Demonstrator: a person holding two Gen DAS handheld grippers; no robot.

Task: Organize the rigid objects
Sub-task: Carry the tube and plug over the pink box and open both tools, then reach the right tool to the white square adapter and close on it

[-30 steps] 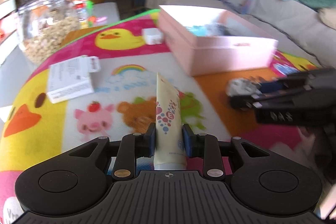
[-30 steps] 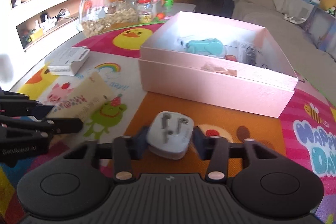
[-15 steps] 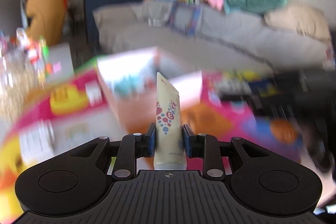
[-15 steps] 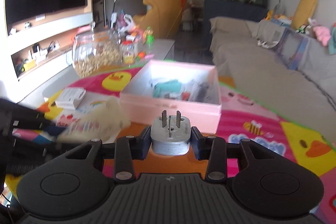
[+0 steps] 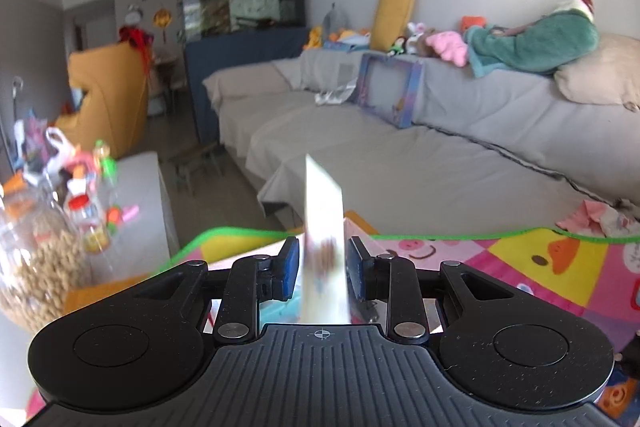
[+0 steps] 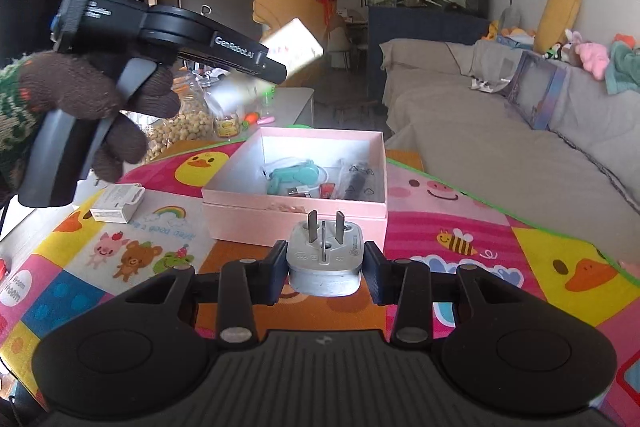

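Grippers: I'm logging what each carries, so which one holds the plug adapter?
The right gripper: the grey plug adapter sits between its pads, prongs up. The left gripper holds a cream tube.

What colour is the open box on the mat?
Pale pink box, white inside; clearest in the right wrist view.
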